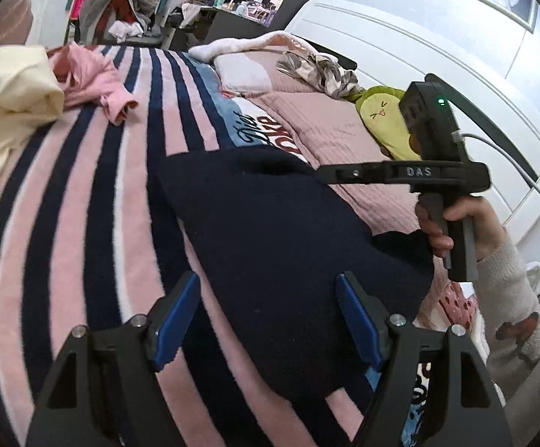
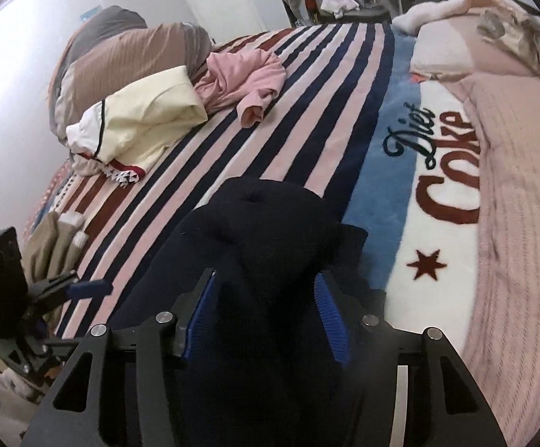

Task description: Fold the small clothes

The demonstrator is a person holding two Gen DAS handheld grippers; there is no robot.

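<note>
A dark navy garment lies on the striped pink and navy blanket. My left gripper is open, its blue pads low over the garment's near edge, nothing held. My right gripper has its jaws apart with the navy garment bunched between the blue pads; whether they press the cloth is not clear. In the left wrist view the right gripper reaches in from the right, its fingers on the garment's far edge. The left gripper shows at the left of the right wrist view.
A cream garment and a pink garment lie heaped at the blanket's far left. A tan folded item lies near the left edge. Pillows, a pink quilt and an avocado plush lie around.
</note>
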